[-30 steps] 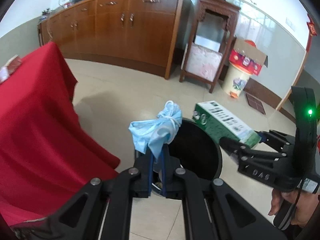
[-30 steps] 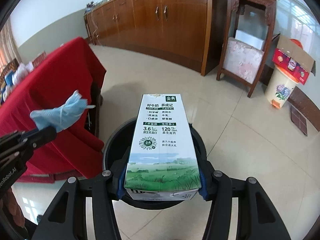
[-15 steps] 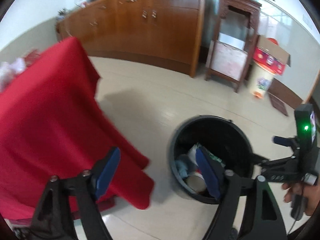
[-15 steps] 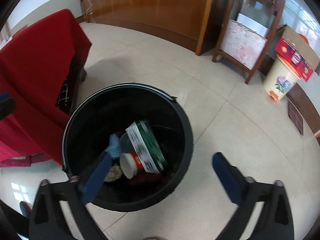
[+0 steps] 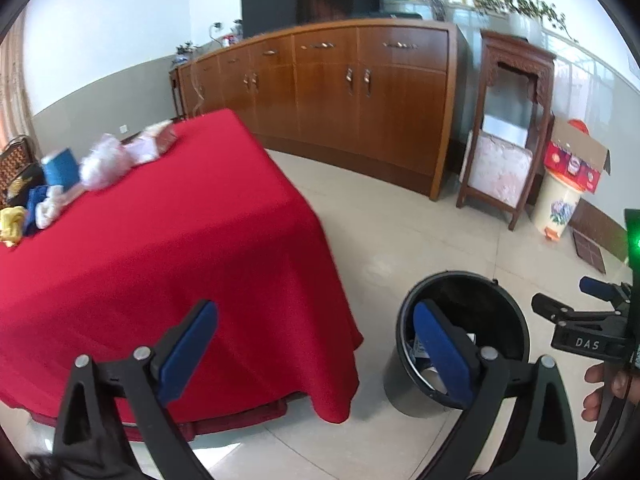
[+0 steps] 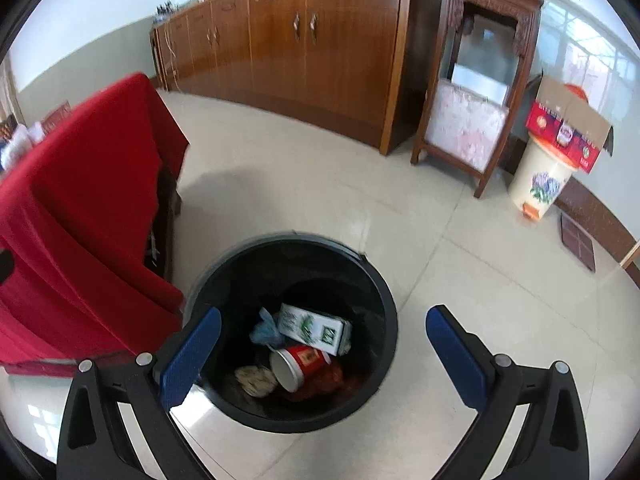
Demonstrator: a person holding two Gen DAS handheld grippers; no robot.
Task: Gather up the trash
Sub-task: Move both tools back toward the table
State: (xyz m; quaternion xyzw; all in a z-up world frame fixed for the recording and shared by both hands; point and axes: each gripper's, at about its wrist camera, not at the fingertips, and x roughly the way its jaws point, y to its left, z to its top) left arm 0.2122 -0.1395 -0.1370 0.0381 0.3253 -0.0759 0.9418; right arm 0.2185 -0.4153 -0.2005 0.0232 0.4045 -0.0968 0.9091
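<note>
A black trash bin (image 6: pixel 386 296) stands on the tiled floor beside the red-clothed table (image 5: pixel 180 240). Inside it lie a green-and-white milk carton (image 6: pixel 316 328), a crumpled blue face mask (image 6: pixel 264 330), a red paper cup (image 6: pixel 300 364) and a brownish wad (image 6: pixel 254 380). My right gripper (image 6: pixel 324 314) hangs open above the bin with nothing between its blue pads. My left gripper (image 5: pixel 316 312) points at the table's corner, its jaws opening and empty. On the table's far end sit a blue cup (image 5: pixel 60 168), pink and white wads (image 5: pixel 104 160) and a yellow cloth (image 5: pixel 12 220).
A long wooden sideboard (image 5: pixel 340 92) runs along the back wall. Right of it stand a carved wooden stand (image 5: pixel 508 140) and a cream pedal bin (image 5: pixel 558 204) with a cardboard box on top. A person's hand (image 5: pixel 600 384) holds the right gripper.
The left gripper let go of the blue mask and the right one the milk carton; both now lie in the bin. Both jaws spread wide, and the left gripper swung left and up toward the table.
</note>
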